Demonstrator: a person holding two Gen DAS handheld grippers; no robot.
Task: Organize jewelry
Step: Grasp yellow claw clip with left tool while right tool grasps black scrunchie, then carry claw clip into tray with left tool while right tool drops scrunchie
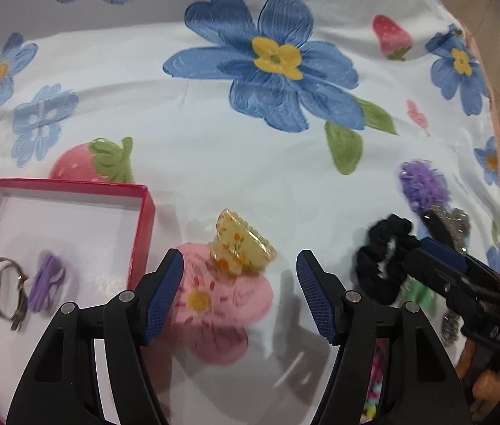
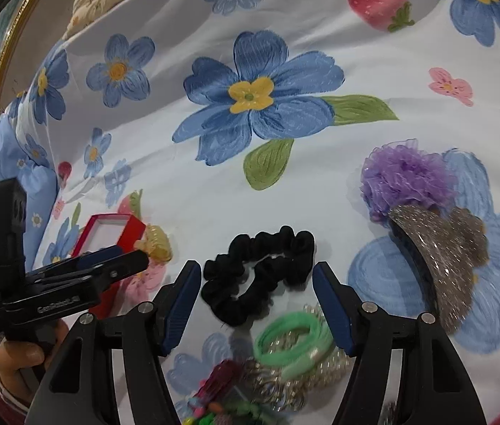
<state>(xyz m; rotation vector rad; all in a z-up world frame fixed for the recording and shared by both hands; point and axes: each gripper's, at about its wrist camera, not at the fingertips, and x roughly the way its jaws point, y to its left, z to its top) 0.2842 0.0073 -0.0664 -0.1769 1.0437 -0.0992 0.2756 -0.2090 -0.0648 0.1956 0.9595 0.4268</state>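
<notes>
- The yellow claw clip [image 1: 241,246] stands on the flowered bedsheet [image 1: 214,148], on a pink printed flower, just right of the red box [image 1: 142,226] and apart from it.
- The left tool [image 1: 239,279] hangs just short of the clip with its jaws spread wide and nothing between them; the clip sits ahead of the gap, nearer the left finger.
- Inside the box, on its white floor near the left wall, lie a watch [image 1: 2,283] and, touching it on the right, a purple hair tie [image 1: 46,279].
- To the right of the clip, well apart, lies a black scrunchie [image 2: 259,269], just ahead of the right tool [image 2: 257,290], whose jaws are also spread and empty.
- Between the right tool's fingers, nearer the camera, lie green hair ties [image 2: 296,341] on top of a tangle of silver chain [image 2: 285,379]; small colourful pieces below them are too blurred to name.
- Right of the scrunchie, a purple mesh scrunchie [image 2: 404,180] touches a glittery silver clip [image 2: 434,258], which leans over its near edge.
- A hand [image 2: 20,357] grips the left tool's handle at the lower left of the right wrist view.
</notes>
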